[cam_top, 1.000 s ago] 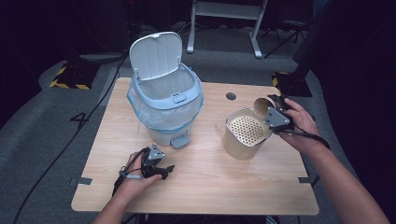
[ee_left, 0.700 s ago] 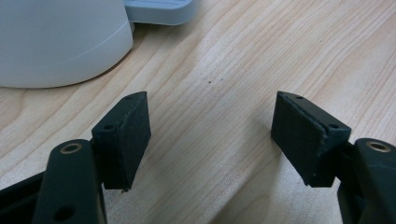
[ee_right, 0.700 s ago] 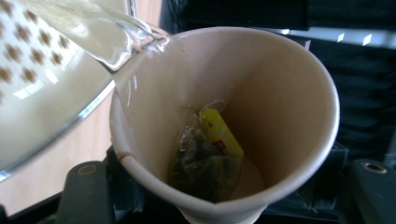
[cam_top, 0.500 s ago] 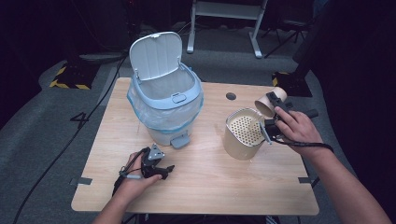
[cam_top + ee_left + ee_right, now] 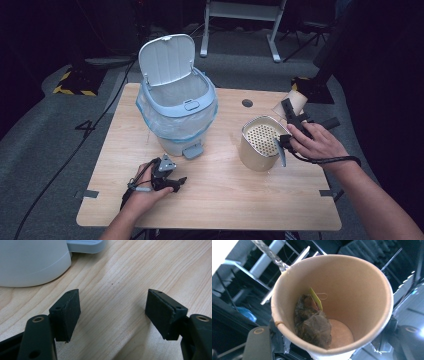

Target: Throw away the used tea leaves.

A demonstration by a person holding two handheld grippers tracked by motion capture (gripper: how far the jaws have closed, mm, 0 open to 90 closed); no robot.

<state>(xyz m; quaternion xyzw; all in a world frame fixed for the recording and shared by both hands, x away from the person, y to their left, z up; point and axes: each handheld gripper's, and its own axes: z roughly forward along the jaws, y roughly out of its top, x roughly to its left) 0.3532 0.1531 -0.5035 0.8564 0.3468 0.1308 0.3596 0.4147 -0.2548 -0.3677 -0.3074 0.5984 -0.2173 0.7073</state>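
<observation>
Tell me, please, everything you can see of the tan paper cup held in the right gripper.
The tan paper cup is a plain tapered cup with a rolled rim, its mouth facing the right gripper's camera. The right gripper is shut on it, holding it clear of the wooden table, just beyond the beige perforated-top container. A wet, dark used tea bag with a yellow-green tag clings to its inner wall.

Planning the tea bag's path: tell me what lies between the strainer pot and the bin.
Bare table in the high view; nothing lies between the strainer pot and the bin.
</observation>
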